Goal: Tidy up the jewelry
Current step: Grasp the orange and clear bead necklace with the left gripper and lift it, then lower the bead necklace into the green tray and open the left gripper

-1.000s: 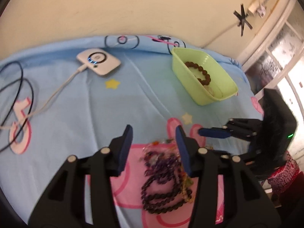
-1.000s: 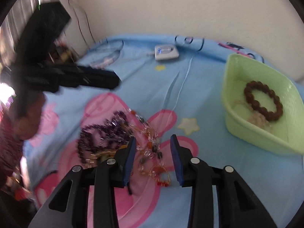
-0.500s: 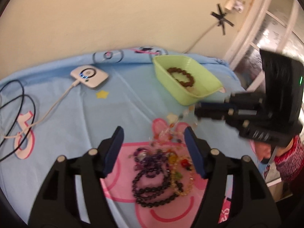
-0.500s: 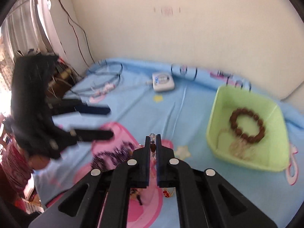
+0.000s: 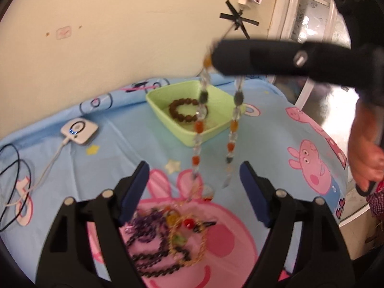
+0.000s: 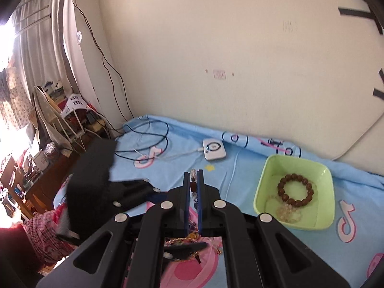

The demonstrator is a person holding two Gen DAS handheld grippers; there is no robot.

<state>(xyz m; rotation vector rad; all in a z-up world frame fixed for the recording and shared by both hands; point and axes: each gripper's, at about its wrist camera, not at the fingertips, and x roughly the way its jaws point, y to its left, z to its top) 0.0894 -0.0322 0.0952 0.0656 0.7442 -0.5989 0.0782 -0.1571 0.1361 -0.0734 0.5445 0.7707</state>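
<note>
Right claw (image 6: 193, 187) clamped on the bead necklace (image 5: 199, 124), hoisting it clear of the tangled pile (image 5: 168, 230) at six o'clock; left claw (image 5: 194, 182) opening, empty; green tray (image 6: 261, 187) waits at three o'clock.

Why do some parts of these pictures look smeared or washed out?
Left wrist view: the right gripper and its dangling beaded necklace are motion-blurred; the green tray stays fairly sharp. Right wrist view: the window at far left glares white, the left gripper is smeared, and straight edges bow near the rim.
</note>
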